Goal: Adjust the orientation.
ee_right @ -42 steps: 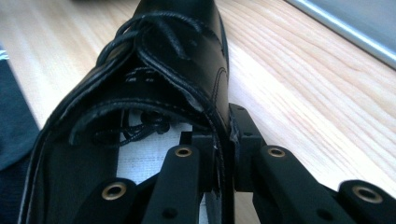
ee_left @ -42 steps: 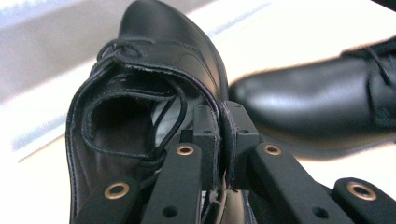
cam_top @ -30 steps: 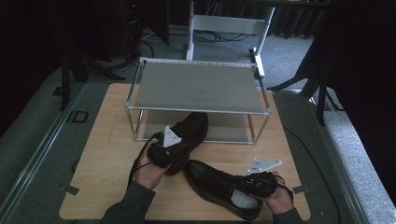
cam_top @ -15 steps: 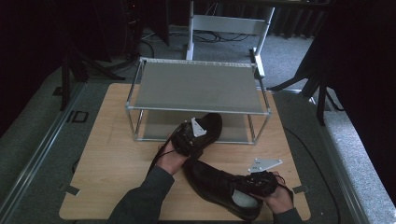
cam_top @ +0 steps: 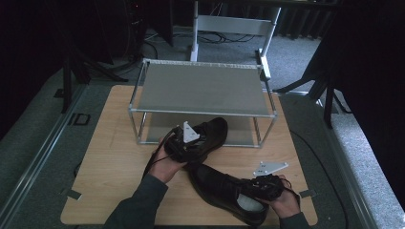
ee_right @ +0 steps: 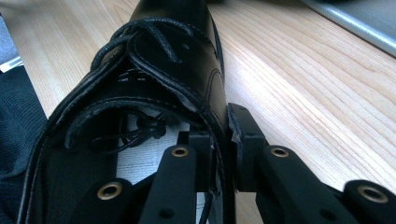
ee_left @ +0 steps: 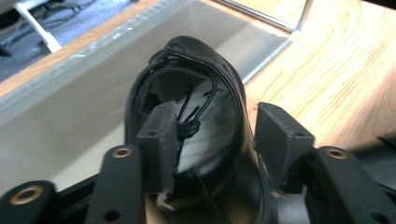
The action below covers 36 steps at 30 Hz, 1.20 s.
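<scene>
Two black shoes are sitting on the wooden table (cam_top: 110, 157): the far shoe (cam_top: 210, 132) is poking its toe under the metal rack (cam_top: 200, 88), and the near shoe (cam_top: 224, 191) is lying in front. The left gripper (ee_left: 215, 135) has just been opening, its jaws straddling the far shoe's side wall without pressing. The right gripper (ee_right: 224, 140) is pinching the near shoe's side wall.

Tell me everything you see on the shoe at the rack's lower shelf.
The black lace-up shoe looks like glossy leather with a pale insole. Its toe lies on the metal rack's lower shelf, heel toward the person. The left gripper straddles its side wall, jaws just opened, pads off the leather. Loose laces lie inside the opening.
</scene>
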Motion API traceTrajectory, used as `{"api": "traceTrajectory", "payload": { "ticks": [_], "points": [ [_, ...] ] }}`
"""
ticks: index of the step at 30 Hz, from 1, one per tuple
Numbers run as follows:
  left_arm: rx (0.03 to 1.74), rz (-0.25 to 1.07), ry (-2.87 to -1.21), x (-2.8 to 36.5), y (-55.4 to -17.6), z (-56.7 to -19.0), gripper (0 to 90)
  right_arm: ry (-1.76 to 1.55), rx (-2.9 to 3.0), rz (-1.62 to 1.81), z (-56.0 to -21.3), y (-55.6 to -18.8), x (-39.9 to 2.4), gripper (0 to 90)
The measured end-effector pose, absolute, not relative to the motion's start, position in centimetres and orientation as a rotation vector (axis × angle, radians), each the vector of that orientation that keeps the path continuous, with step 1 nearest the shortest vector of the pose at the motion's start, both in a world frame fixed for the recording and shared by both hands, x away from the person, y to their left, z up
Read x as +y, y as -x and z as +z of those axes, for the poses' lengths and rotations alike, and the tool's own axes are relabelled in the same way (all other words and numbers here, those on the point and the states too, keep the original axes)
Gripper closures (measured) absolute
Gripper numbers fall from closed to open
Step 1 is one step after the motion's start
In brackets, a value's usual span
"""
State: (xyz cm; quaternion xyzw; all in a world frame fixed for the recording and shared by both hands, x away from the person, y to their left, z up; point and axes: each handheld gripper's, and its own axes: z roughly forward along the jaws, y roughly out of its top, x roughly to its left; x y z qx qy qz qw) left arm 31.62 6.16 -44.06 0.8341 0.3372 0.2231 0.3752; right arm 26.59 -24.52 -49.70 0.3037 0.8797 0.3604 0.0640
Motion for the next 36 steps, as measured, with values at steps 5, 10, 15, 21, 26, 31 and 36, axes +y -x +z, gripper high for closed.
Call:
{"api": "traceTrajectory", "payload": {
  "ticks": [5, 10, 15, 21, 26, 31, 36],
  "points": [
    [0.905, 0.551, -2.05, 9.6, -29.4, -44.3, 43.6, -0.921, 2.658, 1.092, -49.7, -26.6, -24.5, 80.5],
    [0.983, 0.487, -1.998, 11.8, -28.6, -46.2, 38.1, -0.929, 2.663, 1.091, -49.7, -26.6, -24.5, 80.0],
    [1.022, 0.417, -2.002, 11.9, -29.1, -48.7, 34.3, -0.934, 2.664, 1.097, -49.8, -26.6, -24.6, 79.5],
    [1.033, 0.354, -2.045, 10.6, -29.6, -50.4, 26.1, -0.933, 2.667, 1.099, -49.8, -26.7, -24.6, 79.0],
    [1.036, 0.305, -2.088, 10.0, -29.9, -51.6, 19.2, -0.932, 2.669, 1.107, -49.9, -26.7, -24.6, 78.2],
    [0.983, 0.348, -2.118, 9.4, -29.8, -51.7, 22.7, -0.934, 2.672, 1.102, -49.9, -26.6, -24.6, 79.7],
    [0.957, 0.345, -2.125, 8.3, -29.7, -50.5, 27.2, -0.94, 2.677, 1.11, -49.9, -26.7, -24.6, 81.9]
  ]
}}
